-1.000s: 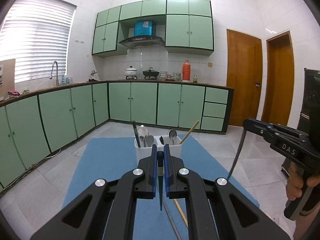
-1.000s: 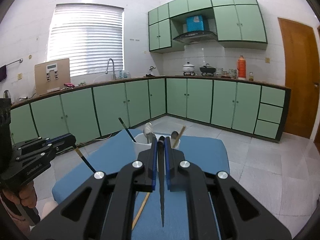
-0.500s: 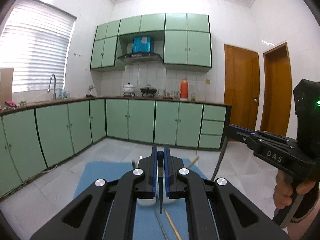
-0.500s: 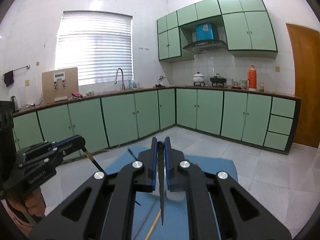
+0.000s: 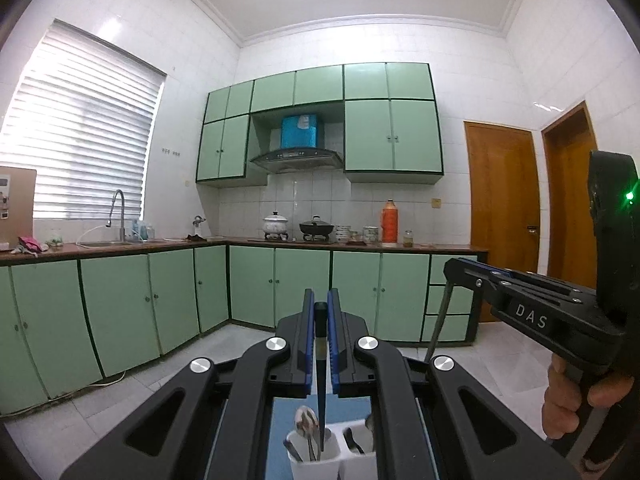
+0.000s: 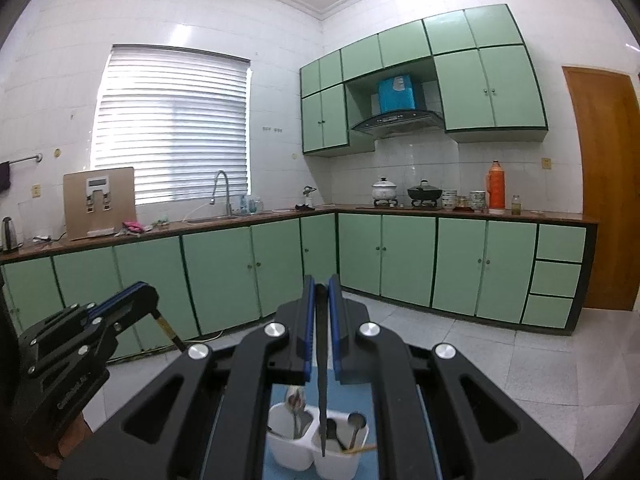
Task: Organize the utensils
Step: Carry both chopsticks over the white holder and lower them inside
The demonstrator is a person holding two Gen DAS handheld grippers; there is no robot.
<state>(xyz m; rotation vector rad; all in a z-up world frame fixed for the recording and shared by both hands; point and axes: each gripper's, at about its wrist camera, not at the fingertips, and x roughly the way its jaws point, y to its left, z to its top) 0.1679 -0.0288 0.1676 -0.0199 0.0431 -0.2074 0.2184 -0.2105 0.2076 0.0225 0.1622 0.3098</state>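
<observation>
- In a tiled kitchen, the black left gripper with blue-lined fingers (image 5: 320, 344) is clamped on a thin dark chopstick (image 5: 321, 384) that hangs point-down between its pads; its tip lies over the left cup of the holder below
- The matching black right gripper (image 6: 321, 332) is likewise closed on a second slim dark chopstick (image 6: 322, 392); its point hangs over the divide between the holder's two cups, above the right one's rim
- The white plastic two-cup utensil holder (image 6: 288, 452) stands on a blue mat (image 6: 352, 396) on the pale tiled floor; the mat's edges are mostly hidden by the gripper bodies, so the holder's place on it cannot be told
- The left cup (image 5: 308, 462) holds a steel spoon (image 6: 295, 402), bowl upward, with other dark handles; the right cup (image 5: 360, 464) holds a darker spoon (image 6: 356, 422) and a pale wooden stick (image 6: 362, 448) leaning over its rim
- A person's hand (image 5: 572, 400) grips the right tool's handle at the frame's right edge; a green light (image 5: 629, 196) glows on its housing
- Mint-green cabinets (image 6: 460, 264) line the walls beneath a brown counter (image 6: 240, 222); an orange flask (image 6: 496, 188) and two pots (image 6: 400, 192) stand on it
</observation>
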